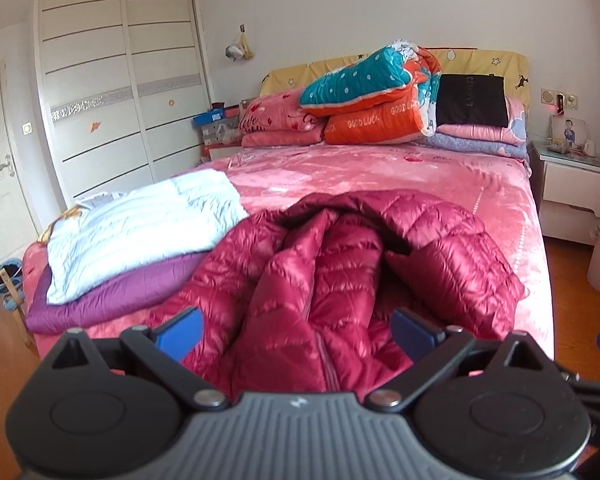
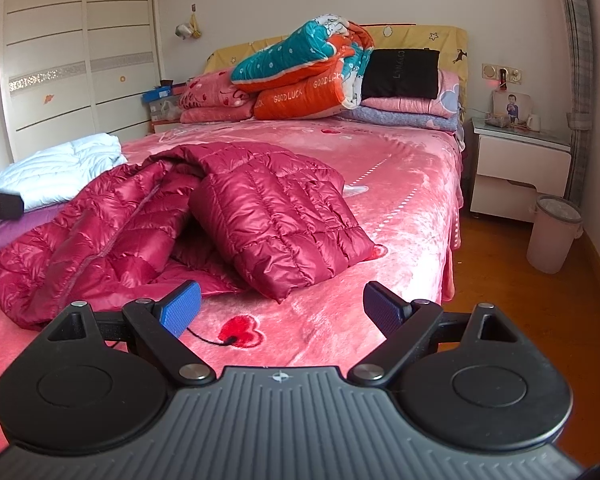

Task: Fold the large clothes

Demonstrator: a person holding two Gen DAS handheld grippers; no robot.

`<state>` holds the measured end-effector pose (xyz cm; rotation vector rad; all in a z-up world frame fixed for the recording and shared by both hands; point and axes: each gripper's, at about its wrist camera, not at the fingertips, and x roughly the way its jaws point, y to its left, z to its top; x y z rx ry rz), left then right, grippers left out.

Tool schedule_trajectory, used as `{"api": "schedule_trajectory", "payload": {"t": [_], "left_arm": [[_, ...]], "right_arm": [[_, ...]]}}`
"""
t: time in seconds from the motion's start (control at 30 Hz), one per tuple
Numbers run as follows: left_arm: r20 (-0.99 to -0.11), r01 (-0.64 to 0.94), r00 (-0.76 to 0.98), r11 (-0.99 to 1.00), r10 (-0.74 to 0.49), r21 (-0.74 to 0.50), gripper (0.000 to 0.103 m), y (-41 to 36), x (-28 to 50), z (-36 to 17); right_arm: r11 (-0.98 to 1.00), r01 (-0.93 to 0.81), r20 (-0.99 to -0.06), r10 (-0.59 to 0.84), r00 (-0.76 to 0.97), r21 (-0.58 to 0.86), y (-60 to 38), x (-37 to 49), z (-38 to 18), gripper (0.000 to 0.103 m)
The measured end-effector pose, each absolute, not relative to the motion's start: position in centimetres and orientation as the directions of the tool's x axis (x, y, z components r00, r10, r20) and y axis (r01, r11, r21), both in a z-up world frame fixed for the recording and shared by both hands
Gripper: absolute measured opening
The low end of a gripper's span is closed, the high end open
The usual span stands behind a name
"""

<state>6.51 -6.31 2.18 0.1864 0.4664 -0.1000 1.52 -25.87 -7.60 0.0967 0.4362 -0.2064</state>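
A shiny crimson quilted down jacket (image 1: 340,264) lies crumpled on the pink bed (image 1: 380,168), its front and zipper facing me. My left gripper (image 1: 296,330) stands open just above the jacket's near hem, with cloth lying between its blue pads but not pinched. From the right wrist view the same down jacket (image 2: 260,208) lies loosely bunched, one side folded over. My right gripper (image 2: 282,308) is open over bare pink bedspread (image 2: 400,200), a short way before the jacket's near edge. The tip of the left gripper (image 2: 2,204) shows at the left edge.
A folded pale blue jacket (image 1: 140,228) rests on a folded purple one (image 1: 112,292) to the left. Stacked quilts and pillows (image 1: 380,96) fill the bed's head. A nightstand (image 2: 520,160) and waste bin (image 2: 552,232) stand to the right, a wardrobe (image 1: 120,80) to the left.
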Motion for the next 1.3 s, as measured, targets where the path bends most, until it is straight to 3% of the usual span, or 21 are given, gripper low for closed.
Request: {"api": "schedule_trajectory", "payload": {"t": [0.33,0.77,1.0,1.3], "left_arm": [[-0.405,0.158,0.911,0.972,-0.075,0.174,0.100,-10.4,8.0,5.6],[-0.313,0.261,0.931,0.943,-0.189,0.208,0.102,-18.0,8.1,11.9],[-0.284,0.303,0.930,0.924,-0.234,0.232,0.102,-19.1,8.9,15.3],[-0.285,0.290,0.932,0.933,-0.225,0.212,0.102,-17.4,10.4,13.7]], "right_arm": [[0.951,0.308,-0.387,-0.274,0.880,0.027,-29.0,2.4,-7.9,0.103],[0.835,0.478,-0.434,-0.338,0.835,0.270,-36.4,3.0,-9.2,0.103],[0.783,0.535,-0.419,-0.390,0.820,0.317,-38.7,2.8,-9.7,0.103],[0.744,0.587,-0.424,-0.442,0.790,0.319,-39.7,3.2,-10.2,0.103]]}}
